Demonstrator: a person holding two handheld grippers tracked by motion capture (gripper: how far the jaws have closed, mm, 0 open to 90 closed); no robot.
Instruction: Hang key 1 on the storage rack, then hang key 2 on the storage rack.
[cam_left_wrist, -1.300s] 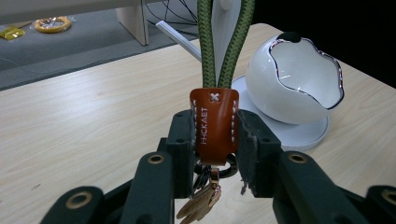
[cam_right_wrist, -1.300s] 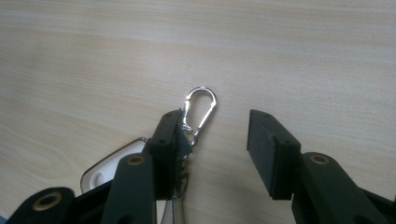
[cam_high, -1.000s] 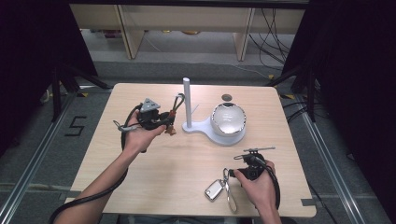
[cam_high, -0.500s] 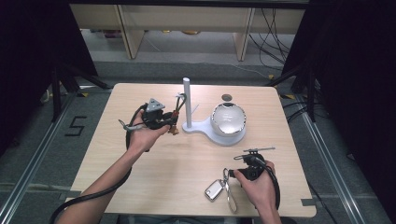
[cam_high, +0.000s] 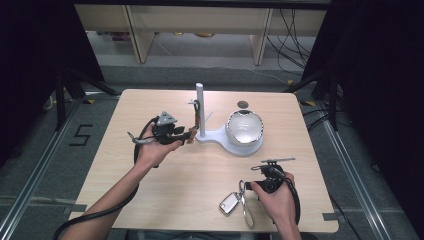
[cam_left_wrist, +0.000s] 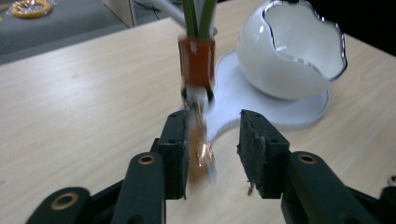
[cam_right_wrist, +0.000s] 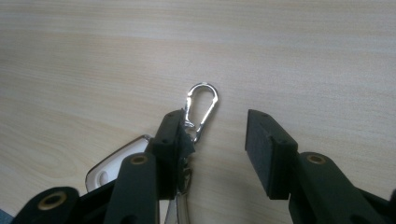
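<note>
A white stand (cam_high: 220, 136) has an upright post (cam_high: 200, 107) and an egg-shaped white bowl (cam_high: 245, 128). From the post hangs a keychain with green cords and an orange tag (cam_left_wrist: 197, 63). Its shiny charm (cam_left_wrist: 201, 151) dangles between the jaws of my left gripper (cam_left_wrist: 215, 123), resting against the left pad; the jaws have just been opening and stand open (cam_high: 191, 135). Near the front edge, my right gripper (cam_high: 250, 186) stays open while its jaws have just been closing. A silver carabiner (cam_right_wrist: 201, 107) lies by its left jaw tip (cam_right_wrist: 215, 121), joined to a white key fob (cam_high: 229, 203).
The wooden table (cam_high: 150, 190) has a small round hole (cam_high: 243, 104) behind the bowl. A large key ring (cam_high: 246, 212) lies beside the fob. Black stands and cables sit on the floor beyond the far edge.
The left hand has edged slightly toward the stand's post. The right hand has stayed by the key fob.
</note>
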